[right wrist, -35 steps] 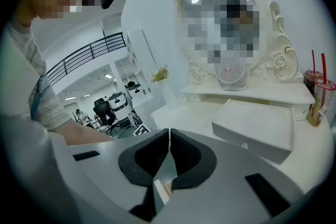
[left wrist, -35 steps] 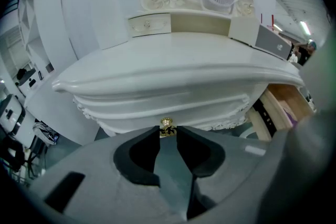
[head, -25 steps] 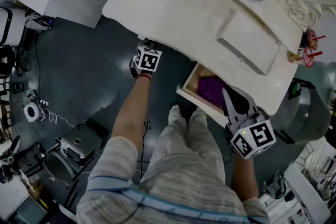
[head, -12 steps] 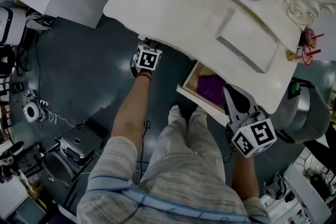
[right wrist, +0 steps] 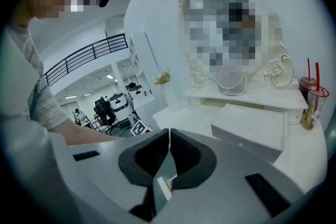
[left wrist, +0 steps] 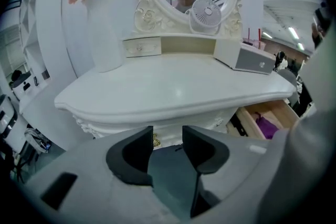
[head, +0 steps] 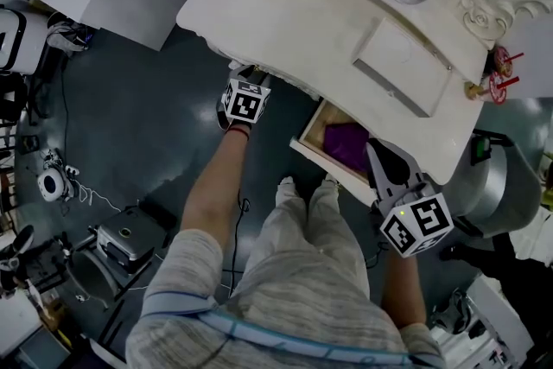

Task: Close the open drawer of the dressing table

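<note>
Open drawer (head: 321,158) is noted under the right half of the table (head: 285,13), pulled well out toward the person's legs, with a purple cloth (head: 350,147) lying inside. Left claw (left wrist: 168,136) is held low before the table's left front. Its jaws have just been opening and are seen standing wide apart with nothing between them; a small gold knob (left wrist: 154,140) is glimpsed beyond the gap, untouched. Right claw (right wrist: 169,139) is seen with jaws pressed together on nothing, poised above the drawer's right end, near the table edge. The drawer is judged not yet pushed at all. The closed right claw is better suited as the pusher, so it should be brought down onto the outer face of the drawer front and set near the middle of that face, not at a corner, so that the drawer is not skewed on its runners. The push is best kept level and straight toward the table. The cloth should be checked as lying below the rim, and the legs kept clear of the front panel.
</note>
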A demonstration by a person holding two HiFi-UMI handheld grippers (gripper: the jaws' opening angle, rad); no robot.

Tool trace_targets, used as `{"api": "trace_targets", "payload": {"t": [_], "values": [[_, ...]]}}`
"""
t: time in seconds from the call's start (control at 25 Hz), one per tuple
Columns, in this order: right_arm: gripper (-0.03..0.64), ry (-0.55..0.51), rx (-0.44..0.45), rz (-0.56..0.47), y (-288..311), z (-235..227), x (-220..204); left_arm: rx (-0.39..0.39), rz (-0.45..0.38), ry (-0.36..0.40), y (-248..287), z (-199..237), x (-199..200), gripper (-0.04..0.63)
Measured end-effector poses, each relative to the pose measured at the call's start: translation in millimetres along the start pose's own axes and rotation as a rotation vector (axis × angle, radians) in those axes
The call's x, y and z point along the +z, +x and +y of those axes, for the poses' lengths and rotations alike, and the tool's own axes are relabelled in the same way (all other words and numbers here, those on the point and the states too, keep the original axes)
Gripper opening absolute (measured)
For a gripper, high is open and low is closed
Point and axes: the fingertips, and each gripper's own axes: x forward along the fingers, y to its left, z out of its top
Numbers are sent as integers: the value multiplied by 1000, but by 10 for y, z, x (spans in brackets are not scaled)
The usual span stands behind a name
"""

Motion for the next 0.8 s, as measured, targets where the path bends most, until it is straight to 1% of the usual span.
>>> {"api": "trace_targets", "payload": {"t": [0.24, 0.36, 0.6, 0.8], "values": [[11, -5, 10, -11, -127, 95, -28, -33, -77, 15, -299, -298, 193, 178], [11, -9, 16, -17, -200, 139, -35, -56, -88, 33, -462, -517, 209, 172], [11, -20, 26, -25, -346, 201, -45, -99, -126, 63, -783, -1011, 259, 143], [11, -33, 30, -36, -460, 226, -21, -121, -142, 55, -1019, -1376, 222, 86]]}}
